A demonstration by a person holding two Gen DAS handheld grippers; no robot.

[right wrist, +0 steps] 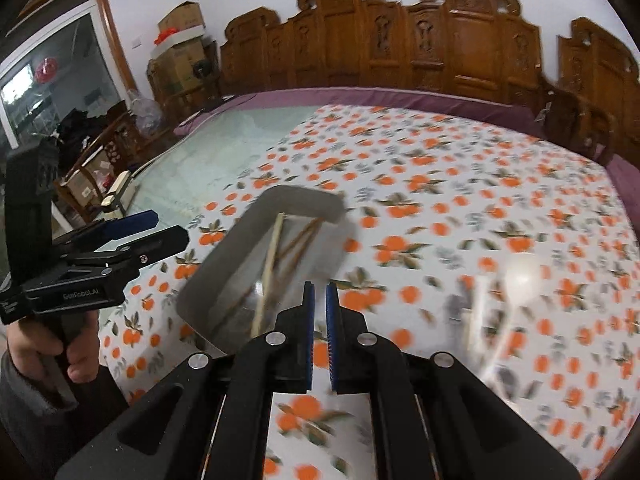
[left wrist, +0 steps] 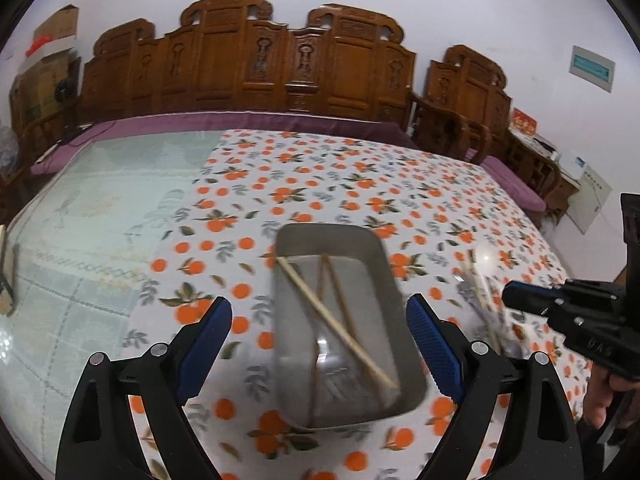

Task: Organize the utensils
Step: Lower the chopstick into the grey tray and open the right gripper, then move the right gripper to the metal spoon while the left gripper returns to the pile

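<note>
A grey metal tray [left wrist: 288,240] sits on the orange-print tablecloth and holds a pale chopstick [left wrist: 336,320], brown chopsticks [left wrist: 340,292] and a fork [left wrist: 336,384]. My left gripper [left wrist: 320,316] is open and empty, its blue fingers on either side of the tray, above it. In the right wrist view the tray [right wrist: 224,268] lies ahead to the left. My right gripper [right wrist: 320,292] is nearly shut with nothing between the pads. More utensils, blurred, lie on the cloth right of the tray: a pale chopstick [right wrist: 476,320] and a white spoon [right wrist: 520,276]; they also show in the left wrist view [left wrist: 476,280].
The tablecloth [left wrist: 360,184] covers the right part of a glass-topped table [left wrist: 100,200]. Carved wooden chairs [left wrist: 248,60] with purple cushions stand behind. The right gripper shows at the right edge of the left wrist view [left wrist: 568,312]; the left gripper shows at the left of the right wrist view [right wrist: 120,240].
</note>
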